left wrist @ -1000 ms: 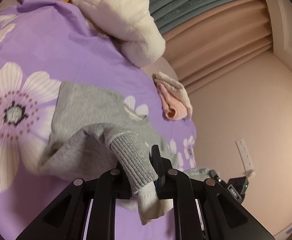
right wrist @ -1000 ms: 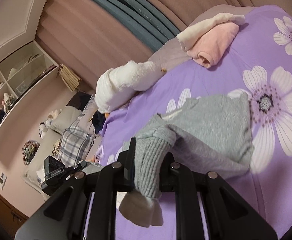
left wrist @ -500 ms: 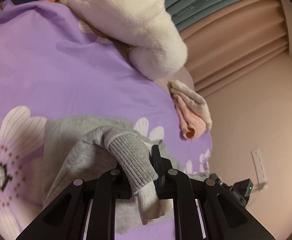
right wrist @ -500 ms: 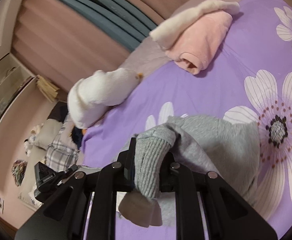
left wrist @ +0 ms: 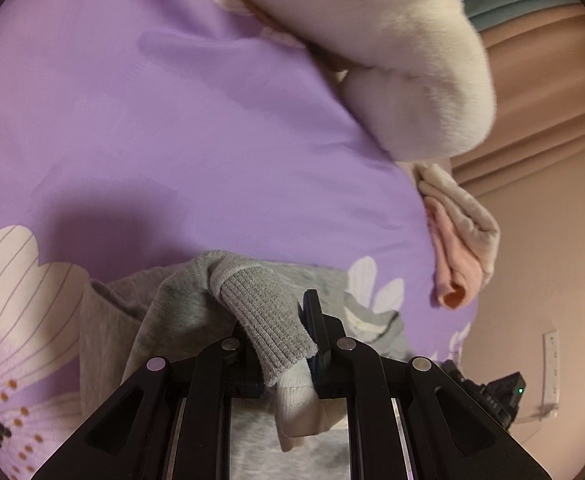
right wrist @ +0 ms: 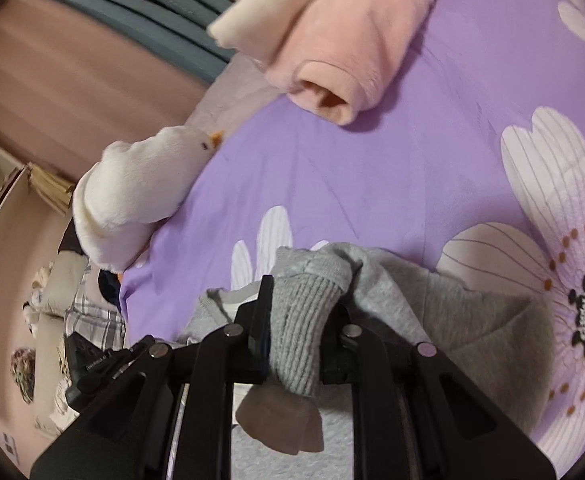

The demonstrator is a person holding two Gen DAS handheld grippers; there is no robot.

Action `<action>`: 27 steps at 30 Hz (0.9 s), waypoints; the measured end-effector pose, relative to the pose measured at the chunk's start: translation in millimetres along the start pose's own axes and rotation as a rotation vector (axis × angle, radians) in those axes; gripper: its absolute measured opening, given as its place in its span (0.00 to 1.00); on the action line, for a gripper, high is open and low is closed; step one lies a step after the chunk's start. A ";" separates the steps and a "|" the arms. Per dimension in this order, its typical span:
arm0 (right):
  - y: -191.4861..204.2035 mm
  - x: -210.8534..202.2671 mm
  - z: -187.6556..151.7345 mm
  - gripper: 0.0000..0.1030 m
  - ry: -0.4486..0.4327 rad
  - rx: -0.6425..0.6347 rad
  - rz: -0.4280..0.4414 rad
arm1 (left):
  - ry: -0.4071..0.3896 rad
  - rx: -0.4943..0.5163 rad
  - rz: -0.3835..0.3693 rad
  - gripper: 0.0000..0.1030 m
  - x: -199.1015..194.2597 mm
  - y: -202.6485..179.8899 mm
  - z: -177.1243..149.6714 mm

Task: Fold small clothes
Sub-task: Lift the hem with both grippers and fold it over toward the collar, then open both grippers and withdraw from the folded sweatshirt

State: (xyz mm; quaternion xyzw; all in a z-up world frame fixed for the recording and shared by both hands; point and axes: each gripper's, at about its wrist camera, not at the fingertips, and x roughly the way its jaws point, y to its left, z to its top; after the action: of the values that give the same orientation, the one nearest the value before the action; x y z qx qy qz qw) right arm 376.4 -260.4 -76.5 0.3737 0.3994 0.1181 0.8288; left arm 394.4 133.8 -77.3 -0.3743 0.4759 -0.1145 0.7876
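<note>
You have both ribbed cuffs of the grey sweatshirt (left wrist: 180,312) pinched, one in the left tongs (left wrist: 280,320), one in the right tongs (right wrist: 298,312), whose jaws are opening. The sweatshirt lies half-folded on the purple bed (left wrist: 172,120). A pink garment (right wrist: 356,40) sits folded beyond; squaring off this one looks left.

Purple bedspread (left wrist: 180,128) with large white flowers.
A white plush duck (right wrist: 140,184) lies at its edge, before pink pleated curtains (right wrist: 52,80) with teal stripes.
</note>
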 end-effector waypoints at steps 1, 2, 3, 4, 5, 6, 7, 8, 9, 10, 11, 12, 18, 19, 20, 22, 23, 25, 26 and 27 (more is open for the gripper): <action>-3.1 2.9 1.5 0.19 0.006 0.017 -0.005 | 0.010 -0.017 0.010 0.12 3.7 1.8 1.5; -6.2 5.7 2.5 0.20 0.013 0.034 -0.009 | 0.018 -0.033 0.012 0.12 7.3 2.7 3.9; -11.9 9.8 4.4 0.22 0.027 0.066 -0.012 | 0.025 -0.042 0.018 0.12 10.3 3.5 6.4; -15.6 11.8 6.0 0.24 0.034 0.083 -0.011 | 0.030 -0.048 0.032 0.12 12.4 3.8 8.6; -18.5 12.8 7.9 0.26 0.035 0.091 -0.014 | 0.036 -0.052 0.040 0.12 13.4 3.0 10.6; -20.5 13.4 9.8 0.27 0.040 0.098 -0.011 | 0.042 -0.050 0.050 0.13 14.0 0.9 12.7; -22.5 13.1 10.7 0.32 0.045 0.108 0.000 | 0.043 -0.046 0.057 0.13 14.3 -1.4 14.8; -26.6 10.6 13.4 0.42 0.044 0.139 0.026 | 0.047 -0.041 0.064 0.14 14.5 -4.3 16.9; -29.1 8.0 15.0 0.47 0.037 0.157 0.038 | 0.050 -0.034 0.072 0.14 14.3 -7.3 18.8; -32.5 3.0 19.0 0.51 0.020 0.183 0.056 | 0.050 -0.031 0.079 0.15 13.4 -9.6 20.6; -35.1 -2.0 22.8 0.51 0.005 0.201 0.069 | 0.052 -0.030 0.082 0.19 13.1 -10.6 22.2; -36.1 -4.1 24.6 0.51 0.000 0.209 0.076 | 0.058 -0.028 0.084 0.25 13.5 -11.1 24.3; -34.4 -23.4 23.9 0.57 -0.028 0.153 0.032 | 0.011 -0.046 0.117 0.73 -4.6 -4.8 31.9; -35.4 -26.1 24.7 0.57 -0.036 0.150 0.029 | -0.006 -0.044 0.119 0.73 -9.6 -4.0 32.6; -36.0 -32.6 24.8 0.57 -0.051 0.140 0.029 | -0.020 -0.035 0.122 0.73 -16.5 -3.0 33.1; -35.6 -40.0 24.7 0.57 -0.072 0.122 0.024 | -0.030 -0.003 0.124 0.73 -27.9 -3.0 30.5; -34.2 -46.5 25.0 0.57 -0.085 0.104 0.020 | -0.031 0.014 0.122 0.73 -32.2 -3.9 28.2; -23.5 -50.3 26.8 0.57 -0.107 0.058 0.007 | -0.042 0.064 0.109 0.73 -44.2 -6.1 18.4; -18.2 -53.2 23.9 0.56 -0.109 0.023 0.000 | -0.040 0.086 0.107 0.73 -47.1 -7.4 13.4; -12.2 -54.9 18.4 0.56 -0.101 -0.026 -0.010 | -0.038 0.112 0.103 0.73 -50.0 -9.2 5.9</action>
State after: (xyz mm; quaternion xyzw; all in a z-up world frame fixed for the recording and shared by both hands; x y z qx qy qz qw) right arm 353.1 -305.7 -46.3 0.3662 0.3575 0.1001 0.8533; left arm 374.9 157.1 -36.2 -0.3066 0.4724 -0.0931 0.8210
